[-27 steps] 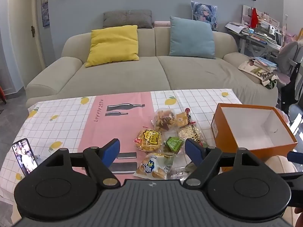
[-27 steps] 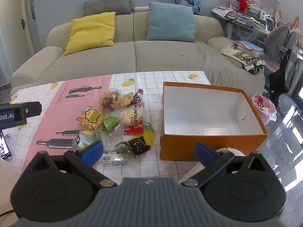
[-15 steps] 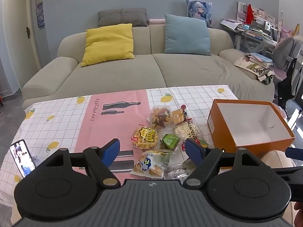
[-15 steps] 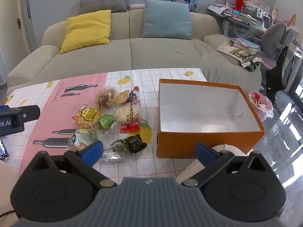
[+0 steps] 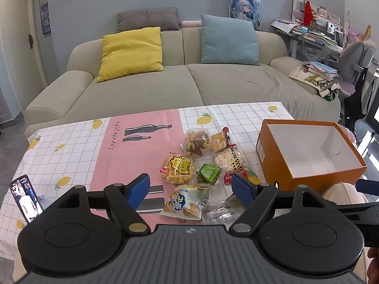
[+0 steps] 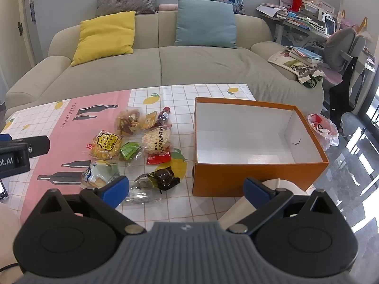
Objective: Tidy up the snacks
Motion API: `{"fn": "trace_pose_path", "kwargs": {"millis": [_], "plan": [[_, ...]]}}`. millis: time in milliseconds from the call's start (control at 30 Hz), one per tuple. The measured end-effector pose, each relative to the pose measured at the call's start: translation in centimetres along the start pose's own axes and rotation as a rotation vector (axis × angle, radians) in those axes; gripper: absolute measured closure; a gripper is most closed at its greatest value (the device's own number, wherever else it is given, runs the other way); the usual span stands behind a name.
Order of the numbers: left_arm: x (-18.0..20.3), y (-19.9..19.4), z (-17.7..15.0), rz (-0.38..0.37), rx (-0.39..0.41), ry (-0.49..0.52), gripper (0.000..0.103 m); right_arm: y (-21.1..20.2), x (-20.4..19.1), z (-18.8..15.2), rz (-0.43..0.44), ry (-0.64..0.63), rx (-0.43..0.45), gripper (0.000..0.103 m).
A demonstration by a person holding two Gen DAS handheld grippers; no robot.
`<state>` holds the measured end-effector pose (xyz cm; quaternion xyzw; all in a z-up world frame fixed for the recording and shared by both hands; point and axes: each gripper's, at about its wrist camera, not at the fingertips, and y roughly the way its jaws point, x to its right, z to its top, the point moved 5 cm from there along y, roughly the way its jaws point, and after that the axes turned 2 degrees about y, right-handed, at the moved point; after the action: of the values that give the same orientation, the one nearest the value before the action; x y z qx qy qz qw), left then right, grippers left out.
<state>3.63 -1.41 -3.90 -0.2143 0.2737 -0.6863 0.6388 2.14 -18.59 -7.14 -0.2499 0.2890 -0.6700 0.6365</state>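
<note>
Both units hover above the table, angled downward. The left gripper [image 5: 190, 188] and right gripper [image 6: 186, 188] stand with jaws spread wide, holding nothing. The snack packets [image 6: 132, 142] lie clustered on the tablecloth [image 6: 71, 127], just left of the orange box [image 6: 258, 175].

both grippers [image 5: 190, 187] [image 6: 186, 187] open, angled down

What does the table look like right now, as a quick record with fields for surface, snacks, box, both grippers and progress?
surface: table under a lemon-print tablecloth
snacks: packets clustered left of the box, among them a yellow packet and a green packet
box: orange box, open, white inside, nothing in it
left gripper: open, holding nothing
right gripper: open, holding nothing
progress: no snack boxed yet
</note>
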Motion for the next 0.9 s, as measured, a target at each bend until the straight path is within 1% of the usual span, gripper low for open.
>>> {"fn": "trace_pose_path", "kwargs": {"millis": [900], "plan": [[0.4, -0.08, -0.33, -0.003, 0.001, 0.006, 0.011, 0.34, 0.16, -0.14, -0.011, 0.021, -0.008, 0.003]]}}
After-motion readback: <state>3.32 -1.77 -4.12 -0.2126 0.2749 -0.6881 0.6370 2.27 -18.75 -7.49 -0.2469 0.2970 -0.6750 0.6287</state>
